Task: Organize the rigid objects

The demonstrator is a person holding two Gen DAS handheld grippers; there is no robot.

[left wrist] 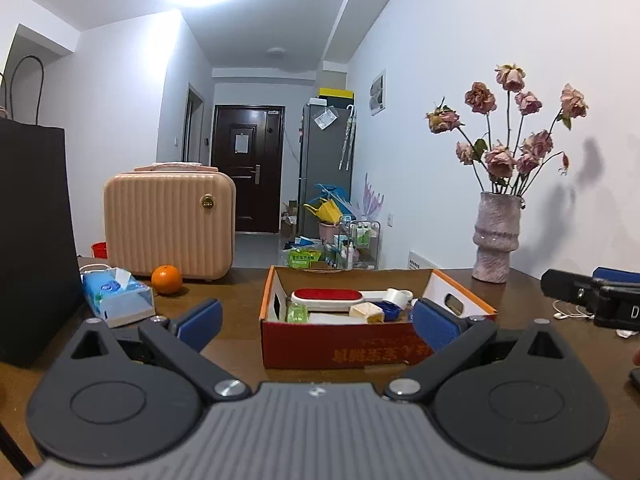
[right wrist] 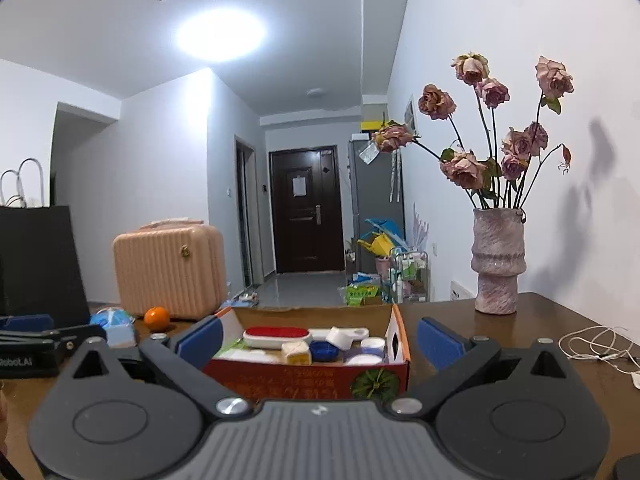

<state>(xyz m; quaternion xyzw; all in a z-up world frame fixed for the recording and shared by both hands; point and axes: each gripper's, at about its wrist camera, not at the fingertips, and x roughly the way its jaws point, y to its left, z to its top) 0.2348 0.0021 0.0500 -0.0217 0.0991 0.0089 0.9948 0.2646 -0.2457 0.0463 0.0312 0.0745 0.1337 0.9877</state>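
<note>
An open red and orange cardboard box (left wrist: 340, 350) (right wrist: 304, 380) sits on the brown table ahead of both grippers. It holds a red and white brush (left wrist: 326, 298) (right wrist: 278, 336), a small green bottle (left wrist: 297, 313), a cream box (left wrist: 366, 312) (right wrist: 296, 352), a blue lid (left wrist: 390, 309) (right wrist: 323, 350) and a white tape roll (left wrist: 400, 295) (right wrist: 340, 337). My left gripper (left wrist: 318, 320) is open and empty, just short of the box. My right gripper (right wrist: 320, 340) is open and empty, also in front of the box. Each shows in the other's view, the right one (left wrist: 592, 296) and the left one (right wrist: 40, 344).
A pink case (left wrist: 168, 224), an orange (left wrist: 166, 279), a blue tissue pack (left wrist: 116, 294) and a black bag (left wrist: 36, 240) stand on the left. A vase of dried roses (left wrist: 496, 236) (right wrist: 498, 260) stands at the right by the wall. White earphone cable (right wrist: 600, 346) lies at the right.
</note>
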